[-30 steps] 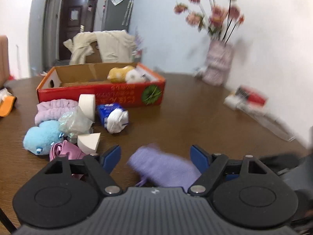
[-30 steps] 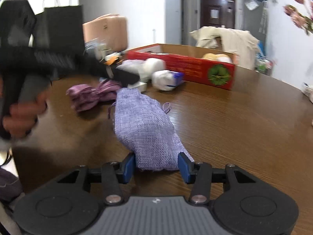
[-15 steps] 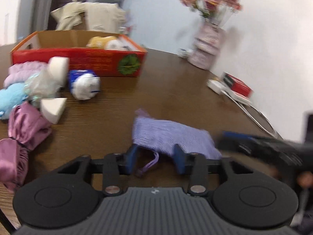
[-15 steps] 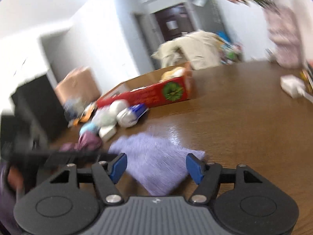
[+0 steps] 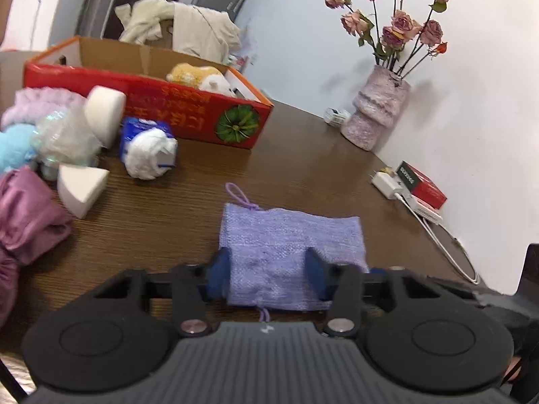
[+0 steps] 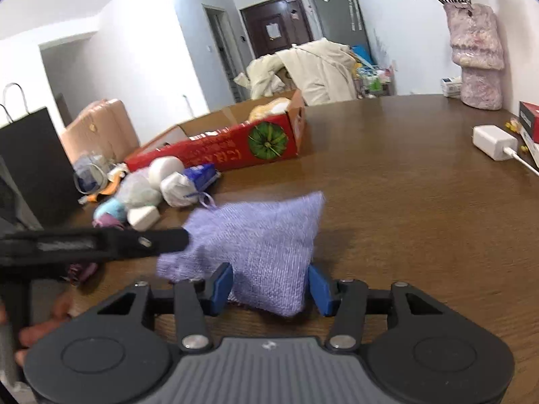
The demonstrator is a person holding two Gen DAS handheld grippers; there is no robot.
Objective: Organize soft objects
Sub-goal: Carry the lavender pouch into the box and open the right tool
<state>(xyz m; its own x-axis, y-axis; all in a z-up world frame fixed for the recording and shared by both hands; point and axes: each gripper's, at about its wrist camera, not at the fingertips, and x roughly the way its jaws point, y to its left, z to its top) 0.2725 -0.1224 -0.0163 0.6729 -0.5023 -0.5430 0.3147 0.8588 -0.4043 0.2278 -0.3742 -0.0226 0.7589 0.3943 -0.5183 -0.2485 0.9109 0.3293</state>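
Observation:
A lilac knitted drawstring pouch [image 5: 289,242] is held over the brown table, also in the right wrist view [image 6: 262,245]. My left gripper [image 5: 267,274] is shut on one end of it. My right gripper [image 6: 271,286] is shut on the other end. The left gripper's finger reaches in from the left of the right wrist view [image 6: 101,245]. A red cardboard box [image 5: 188,114] holding plush toys [image 5: 198,75] stands beyond, also in the right wrist view [image 6: 235,148].
Left of the pouch lie white foam wedges [image 5: 81,190], a tissue pack [image 5: 148,151], a blue plush [image 5: 13,148] and pink satin cloth [image 5: 23,222]. A vase of roses [image 5: 377,114], a charger [image 5: 387,185] and a red box [image 5: 421,185] line the right wall.
The pouch has been lifted and spread between both grippers. My right gripper has closed on its end again, and the left one has shifted its hold onto the pouch body.

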